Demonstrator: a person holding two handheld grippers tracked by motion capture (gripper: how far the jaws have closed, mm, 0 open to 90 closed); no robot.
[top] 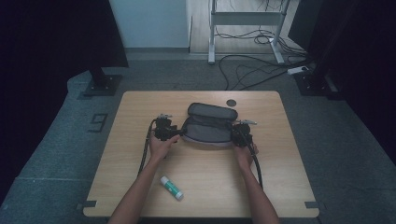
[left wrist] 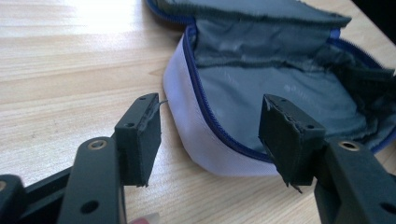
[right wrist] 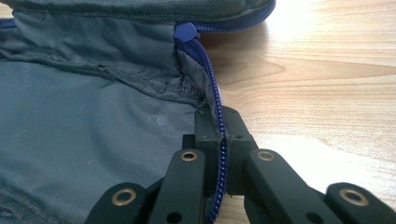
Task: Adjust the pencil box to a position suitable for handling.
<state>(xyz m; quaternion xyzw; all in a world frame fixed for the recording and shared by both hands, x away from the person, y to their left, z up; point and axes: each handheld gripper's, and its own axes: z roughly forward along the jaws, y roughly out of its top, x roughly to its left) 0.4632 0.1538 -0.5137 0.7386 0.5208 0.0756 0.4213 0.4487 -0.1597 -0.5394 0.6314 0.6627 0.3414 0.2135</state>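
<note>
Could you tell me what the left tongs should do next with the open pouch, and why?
Probably ease the left tongs forward and close on the pouch rim. They stand open astride that rim without touching it, while the right tongs are shut on the opposite zipper edge.

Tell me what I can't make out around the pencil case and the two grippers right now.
- Pencil case floor: in the left gripper view its far end is cut off by the right edge; the high view is too small.
- Glue stick label: too small in the high view.
- Right gripper, shut on the zipper edge: its own jaws hide the pinched part.
- Left gripper stands open at the case's end; whether a jaw touches the wall is unclear.
</note>
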